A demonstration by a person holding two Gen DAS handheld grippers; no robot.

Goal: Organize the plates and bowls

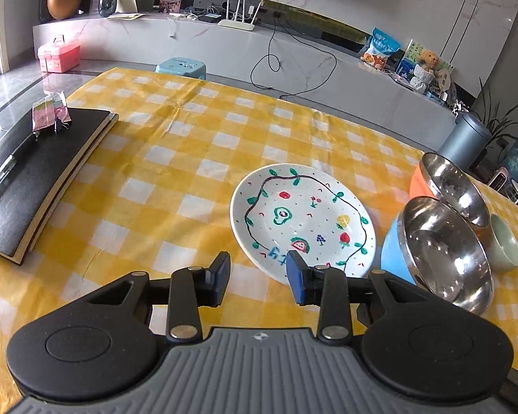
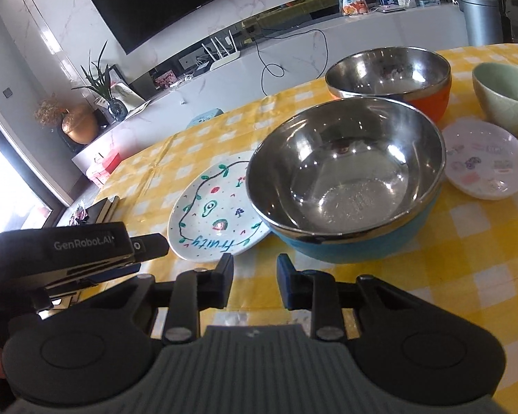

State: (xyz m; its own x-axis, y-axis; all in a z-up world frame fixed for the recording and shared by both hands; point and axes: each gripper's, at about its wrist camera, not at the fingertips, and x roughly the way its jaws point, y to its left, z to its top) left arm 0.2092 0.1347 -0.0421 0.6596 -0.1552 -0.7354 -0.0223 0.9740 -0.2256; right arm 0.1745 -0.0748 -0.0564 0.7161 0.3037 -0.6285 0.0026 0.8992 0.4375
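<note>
While both claws hang low over the table [image 1: 176, 145], I log them as spread apart and gripping nothing: my left claw [image 1: 258, 277] has its blue-padded fingers parted above the yellow-and-white checked cloth, with the near rim of the fruit-painted plate [image 1: 302, 219] just past the right finger. My right claw [image 2: 255, 281] is parted the same way, hovering short of the blue-sided steel bowl [image 2: 348, 179]. That plate lies flat on the cloth; in the right wrist view it carries the painted word "Fruity" and its right edge runs under or behind the blue bowl's side, contact not certain. Just behind the blue bowl stands an orange-sided steel bowl [image 2: 392, 70], very close to it, upright and with nothing in it that I can see. To the right of those two, a pale green ceramic bowl [image 2: 507, 96] stands upright, and in front of it sits a small white saucer with faint printed pictures [image 2: 487, 164], close beside the blue bowl's rim. From the left wrist view, a black notebook [image 1: 41, 179] lies at the table's left edge with a crumpled pinkish wrapper [image 1: 50, 112] on its far end. My left tool's body shows at the lower left of the right wrist view, marked "GenRobot.AI".
</note>
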